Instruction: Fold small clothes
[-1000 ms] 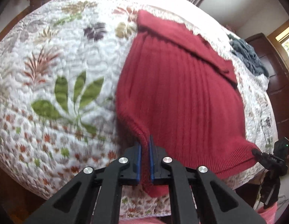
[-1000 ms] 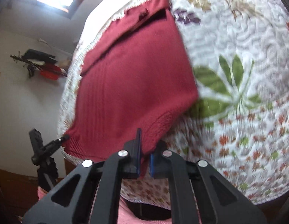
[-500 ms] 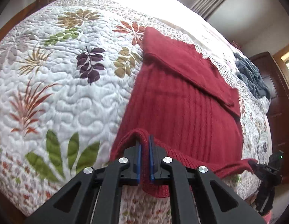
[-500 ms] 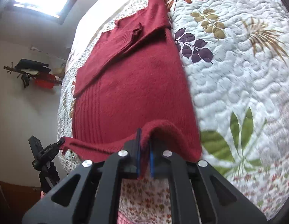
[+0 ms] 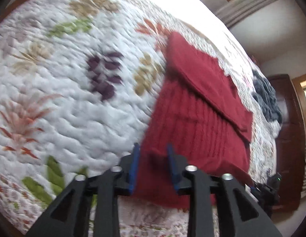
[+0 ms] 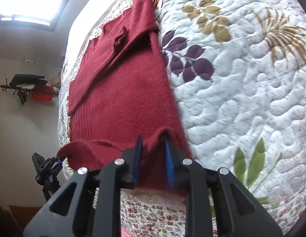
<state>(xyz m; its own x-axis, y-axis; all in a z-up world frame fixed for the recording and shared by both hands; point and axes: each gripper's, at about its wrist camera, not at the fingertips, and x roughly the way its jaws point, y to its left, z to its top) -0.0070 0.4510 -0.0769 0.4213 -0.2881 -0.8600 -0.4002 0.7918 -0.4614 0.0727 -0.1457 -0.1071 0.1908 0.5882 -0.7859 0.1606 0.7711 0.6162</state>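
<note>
A dark red knit sweater [image 5: 194, 118] lies flat on the floral quilt [image 5: 74, 102], its sleeves folded across the upper part. In the left wrist view my left gripper [image 5: 152, 146] is open, its blue pads [image 5: 133, 167] standing apart on either side of the near hem. My right gripper [image 6: 153, 138] is open too, a raised ridge of the sweater [image 6: 121, 90] hem standing loose between its fingers. The lifted hem sags between the two grippers. At the lower left of the right wrist view, the left gripper [image 6: 58, 161] touches the other hem corner.
The quilt [image 6: 242, 98] covers the whole bed. A grey-blue garment [image 5: 265, 96] lies at the far side near a dark wooden dresser [image 5: 289, 138]. Beyond the bed, dark items and something red hang on the wall [image 6: 26, 86]. The bed's edge drops off just under the grippers.
Both grippers carried the near hem forward over the sweater's body, then went from shut to open. The hem now lies loose between their pads.
</note>
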